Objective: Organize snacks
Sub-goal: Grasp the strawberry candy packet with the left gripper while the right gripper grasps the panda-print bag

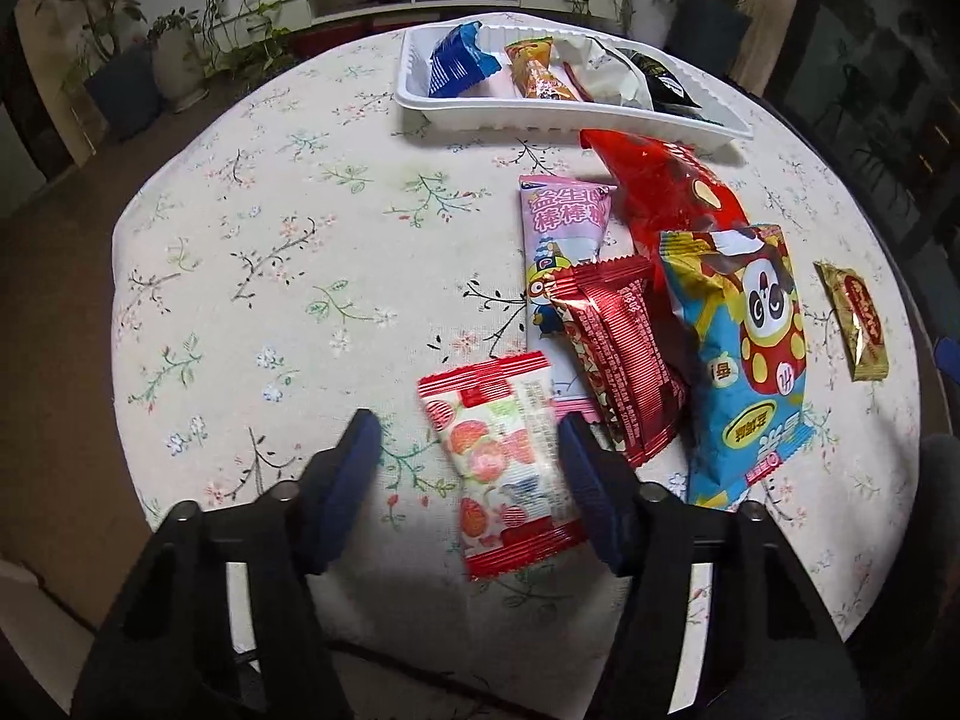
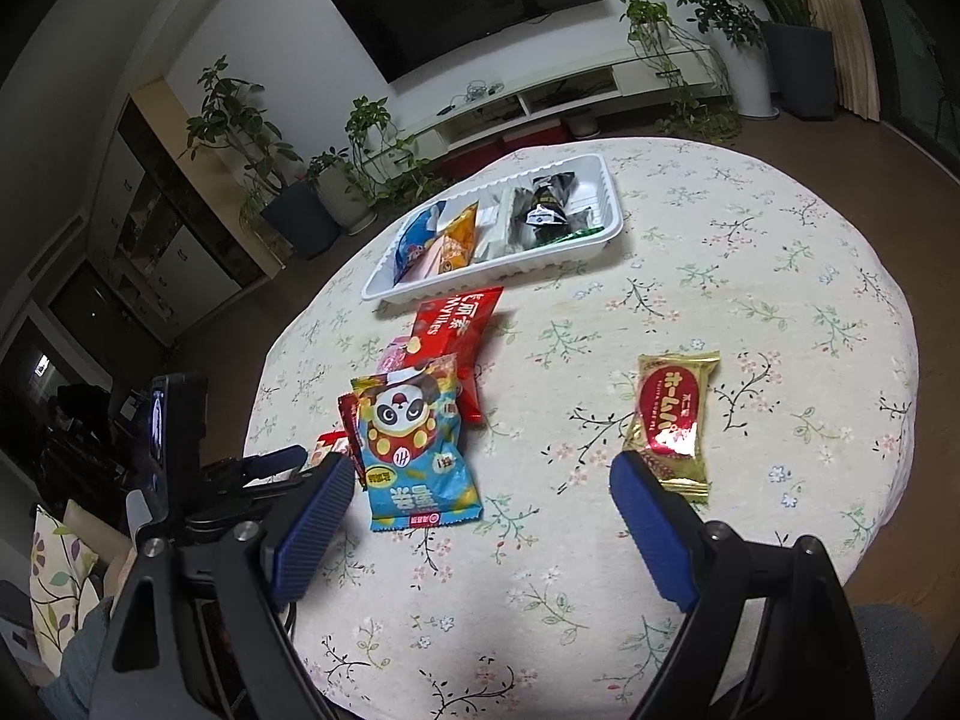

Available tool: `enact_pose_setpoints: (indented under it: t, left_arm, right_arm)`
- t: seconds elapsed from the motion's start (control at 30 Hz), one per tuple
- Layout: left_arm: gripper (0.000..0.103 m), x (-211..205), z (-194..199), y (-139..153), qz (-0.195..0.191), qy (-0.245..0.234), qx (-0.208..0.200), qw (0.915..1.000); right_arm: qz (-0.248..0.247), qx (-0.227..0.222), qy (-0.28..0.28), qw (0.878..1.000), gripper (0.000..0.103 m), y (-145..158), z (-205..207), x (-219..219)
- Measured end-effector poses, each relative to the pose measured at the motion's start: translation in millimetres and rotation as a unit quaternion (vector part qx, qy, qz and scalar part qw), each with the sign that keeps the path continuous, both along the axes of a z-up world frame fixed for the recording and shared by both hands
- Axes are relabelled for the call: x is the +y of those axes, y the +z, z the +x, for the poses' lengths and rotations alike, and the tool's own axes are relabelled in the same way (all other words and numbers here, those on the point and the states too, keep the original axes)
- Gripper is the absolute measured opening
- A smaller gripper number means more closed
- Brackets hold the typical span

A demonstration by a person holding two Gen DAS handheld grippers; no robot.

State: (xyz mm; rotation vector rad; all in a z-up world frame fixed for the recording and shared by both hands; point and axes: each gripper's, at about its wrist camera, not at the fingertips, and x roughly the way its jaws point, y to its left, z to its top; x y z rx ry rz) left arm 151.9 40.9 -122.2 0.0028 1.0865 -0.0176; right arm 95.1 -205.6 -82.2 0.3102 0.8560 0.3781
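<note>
Left gripper (image 1: 468, 450) jaws spread, straddling white strawberry-print packet with red crimped ends (image 1: 507, 471) flat on floral tablecloth (image 1: 270, 300). Right gripper (image 2: 480, 486) jaws wide apart, empty; gold-and-red wrapped pastry (image 2: 675, 423) at 1 o'clock beside right pad. White plastic tray (image 2: 591, 246) at 12 o'clock, holding snacks.

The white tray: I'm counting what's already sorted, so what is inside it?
The tray holds a blue packet, an orange packet, a white wrapper and a black packet. Anything beneath them is hidden.
</note>
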Motion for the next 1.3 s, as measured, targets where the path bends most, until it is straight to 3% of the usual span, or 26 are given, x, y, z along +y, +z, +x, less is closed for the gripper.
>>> enact_pose_setpoints:
  t: [0.07,0.1,0.3,0.73,1.1,1.23,1.3]
  left_arm:
    - [0.047,-2,-1,1,0.000,-0.008,-0.003,1.0000]
    - [0.038,-2,-1,1,-0.001,-0.014,-0.005,0.9999]
    - [0.031,-3,-5,2,-0.004,-0.028,-0.010,0.9995]
    - [0.030,23,-29,9,-0.100,-0.009,-0.036,0.9943]
    - [0.030,31,-37,12,-0.132,-0.006,-0.048,0.9900]
    - [0.030,34,-39,11,-0.140,-0.004,-0.048,0.9890]
    - [0.030,34,-40,11,-0.142,-0.004,-0.049,0.9887]
  right_arm:
    - [-0.003,0.000,0.004,1.000,0.089,-1,0,4]
    - [-0.005,0.002,0.006,1.000,0.089,-1,0,6]
    - [-0.015,0.009,0.022,1.000,0.089,-4,-1,22]
    - [-0.062,0.021,0.052,0.997,0.089,-17,19,73]
    - [-0.150,0.037,0.070,0.985,0.088,-55,53,116]
    - [-0.159,0.043,0.079,0.983,0.074,-65,52,118]
    - [-0.157,0.038,0.077,0.984,0.071,-65,51,117]
